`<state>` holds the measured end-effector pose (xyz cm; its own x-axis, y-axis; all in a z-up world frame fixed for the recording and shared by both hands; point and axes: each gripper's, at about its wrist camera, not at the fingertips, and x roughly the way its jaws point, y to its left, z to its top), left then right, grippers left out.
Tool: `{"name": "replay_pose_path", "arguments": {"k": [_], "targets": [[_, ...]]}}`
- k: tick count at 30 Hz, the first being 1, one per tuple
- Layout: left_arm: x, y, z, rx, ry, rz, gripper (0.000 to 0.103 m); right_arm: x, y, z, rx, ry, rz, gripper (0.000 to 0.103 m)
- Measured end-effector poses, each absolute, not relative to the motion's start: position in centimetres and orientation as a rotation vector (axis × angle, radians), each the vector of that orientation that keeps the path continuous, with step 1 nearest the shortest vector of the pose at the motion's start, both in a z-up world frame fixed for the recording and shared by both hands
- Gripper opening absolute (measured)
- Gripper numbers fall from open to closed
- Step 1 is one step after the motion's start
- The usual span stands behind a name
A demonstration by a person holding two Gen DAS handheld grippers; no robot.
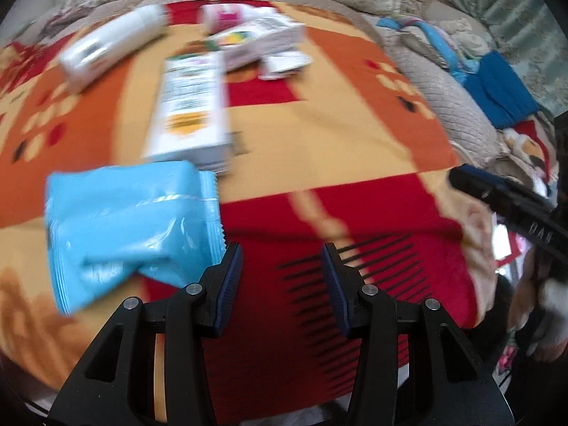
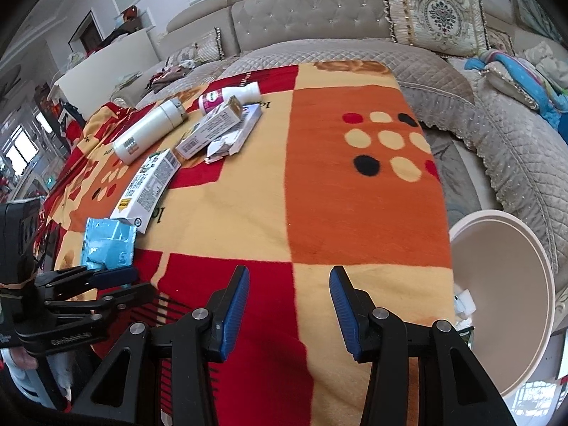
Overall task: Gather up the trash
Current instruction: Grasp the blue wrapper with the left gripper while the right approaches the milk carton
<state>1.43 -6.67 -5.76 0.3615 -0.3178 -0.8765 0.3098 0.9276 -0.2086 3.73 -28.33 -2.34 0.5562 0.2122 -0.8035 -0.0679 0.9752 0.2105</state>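
Note:
Trash lies on a red, orange and cream blanket (image 2: 355,184). A light blue wrapper (image 1: 131,227) lies just left of my open left gripper (image 1: 282,269); it also shows in the right wrist view (image 2: 106,245). Beyond it lie a long white carton (image 1: 191,106) (image 2: 149,188), a white bottle (image 1: 110,49) (image 2: 149,131), a pink-labelled bottle (image 2: 227,97) and small boxes (image 2: 220,127). My right gripper (image 2: 287,294) is open and empty over the blanket. The left gripper (image 2: 117,284) shows at the left of the right wrist view.
A round white bin (image 2: 504,301) stands at the blanket's right edge, with something white inside. A quilted grey sofa (image 2: 514,149) with cushions and blue cloth (image 1: 497,88) curves around behind and to the right.

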Motion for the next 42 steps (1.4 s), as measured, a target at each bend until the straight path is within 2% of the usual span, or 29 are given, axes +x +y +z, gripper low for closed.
{"name": "replay_pose_path", "arguments": {"k": [11,16,19,20,21,23,25,27,42], "targets": [[0.0,7.7,-6.2,-0.084,1.154,-0.153,0.044,5.7,-23.3,-2.8,0.117,0.994,0.265,0.048],[-0.6,11.0,-5.0,-0.150,1.125,-0.116,0.044,6.8,-20.1,-2.7,0.092,1.001,0.315,0.048],[-0.9,11.3,-3.8,-0.165,1.098,-0.140,0.044,7.8,-18.3,-2.5,0.089,1.007,0.340,0.048],[-0.9,11.2,-3.3,-0.164,1.088,-0.152,0.047,8.2,-17.7,-2.5,0.091,1.007,0.348,0.048],[-0.9,11.1,-3.0,-0.164,1.080,-0.160,0.056,8.4,-17.3,-2.4,0.094,1.007,0.355,0.048],[-0.7,10.9,-2.3,-0.176,1.051,-0.183,0.060,9.2,-16.1,-2.2,0.104,1.008,0.372,0.050],[-0.2,10.7,-2.0,-0.178,1.034,-0.192,0.060,10.1,-14.8,-1.9,0.106,1.003,0.379,0.062],[0.7,10.1,-1.8,-0.174,1.017,-0.188,0.063,10.7,-13.8,-1.5,0.109,0.996,0.385,0.067],[5.5,8.2,-4.9,-0.157,0.983,-0.121,0.065,16.6,-8.2,-4.0,0.099,1.074,0.340,0.068]]}}
